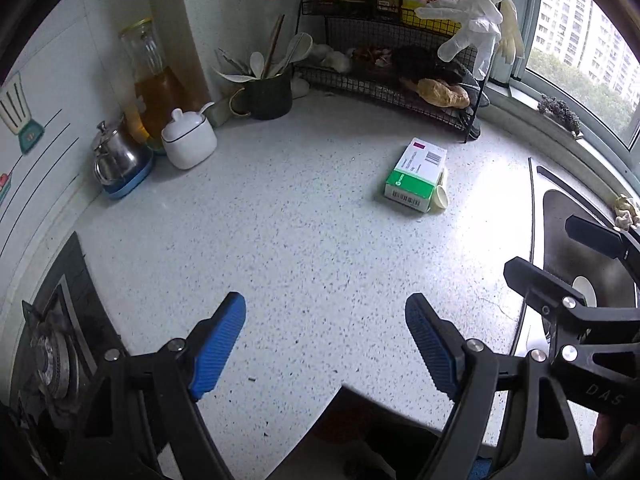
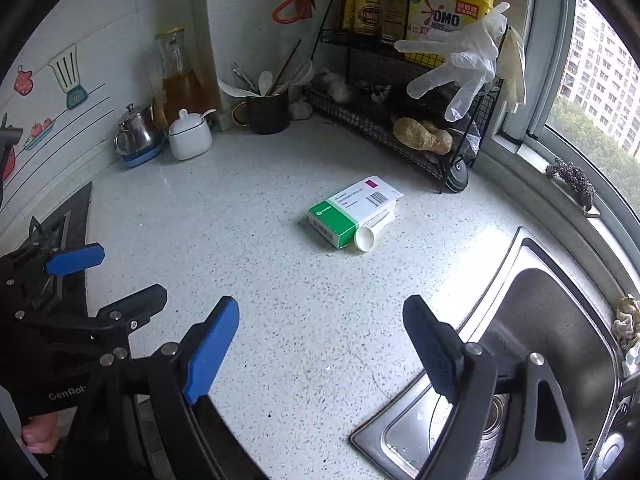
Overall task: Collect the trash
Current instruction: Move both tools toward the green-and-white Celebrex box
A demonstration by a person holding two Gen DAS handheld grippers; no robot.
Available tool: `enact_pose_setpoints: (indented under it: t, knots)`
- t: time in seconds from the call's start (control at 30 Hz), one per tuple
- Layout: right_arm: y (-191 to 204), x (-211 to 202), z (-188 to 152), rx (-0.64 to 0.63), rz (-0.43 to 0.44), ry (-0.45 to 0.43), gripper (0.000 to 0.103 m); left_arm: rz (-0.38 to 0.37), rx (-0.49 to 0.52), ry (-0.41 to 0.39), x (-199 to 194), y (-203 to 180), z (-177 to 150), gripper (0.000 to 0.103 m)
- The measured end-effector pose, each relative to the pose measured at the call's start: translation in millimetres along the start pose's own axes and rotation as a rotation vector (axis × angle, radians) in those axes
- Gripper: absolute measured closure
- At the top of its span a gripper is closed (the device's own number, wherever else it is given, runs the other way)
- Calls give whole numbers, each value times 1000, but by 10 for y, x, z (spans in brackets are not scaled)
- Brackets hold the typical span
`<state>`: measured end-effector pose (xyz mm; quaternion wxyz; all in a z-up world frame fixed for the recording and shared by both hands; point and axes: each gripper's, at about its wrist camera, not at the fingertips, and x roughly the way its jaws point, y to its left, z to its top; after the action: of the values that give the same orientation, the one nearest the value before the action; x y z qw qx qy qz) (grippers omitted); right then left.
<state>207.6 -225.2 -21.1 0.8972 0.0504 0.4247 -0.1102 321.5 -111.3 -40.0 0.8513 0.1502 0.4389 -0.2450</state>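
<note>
My fingers (image 2: 212,352) on both grippers are spread wide, holding nothing. The box (image 2: 352,210) lies ahead of them, a small cup (image 2: 365,238) touching it. It looks light and squashy; I'd pinch its long sides.

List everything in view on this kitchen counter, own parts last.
box: 1, green and white, mid-counter, lying flat
small cup: 1, white, on its side against the box
counter: 1, speckled white
sink: 1, steel, right of counter
stove burner: 1, dark, left edge
wire rack: 1, black, back corner
detergent jug: 1, yellow, rack top
sauce bottles: about 3, dark, rack top
gloves: 2, clear and cream, hung on rack
utensil mug: 1, dark, back wall
sugar pot: 1, white, back left
steel teapot: 1, on blue saucer
oil carafe: 1, glass, amber liquid
left gripper: jaws open, empty
right gripper: jaws open, empty
</note>
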Motion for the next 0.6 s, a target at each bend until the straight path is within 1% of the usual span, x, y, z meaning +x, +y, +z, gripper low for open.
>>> enact_pose_setpoints:
  t: [0.17, 0.27, 0.47, 0.6]
  knots:
    - [-314, 122, 139, 60, -15, 19, 20, -14, 53, 9, 212, -252, 347, 22]
    - [-469, 200, 212, 100, -34, 33, 20, -25, 75, 13, 337, -360, 489, 22]
    - [-692, 349, 349, 169, -60, 56, 20, -72, 135, 38, 619, -541, 815, 22]
    - [-870, 474, 440, 238, -97, 75, 20, -105, 203, 53, 823, -708, 1035, 22]
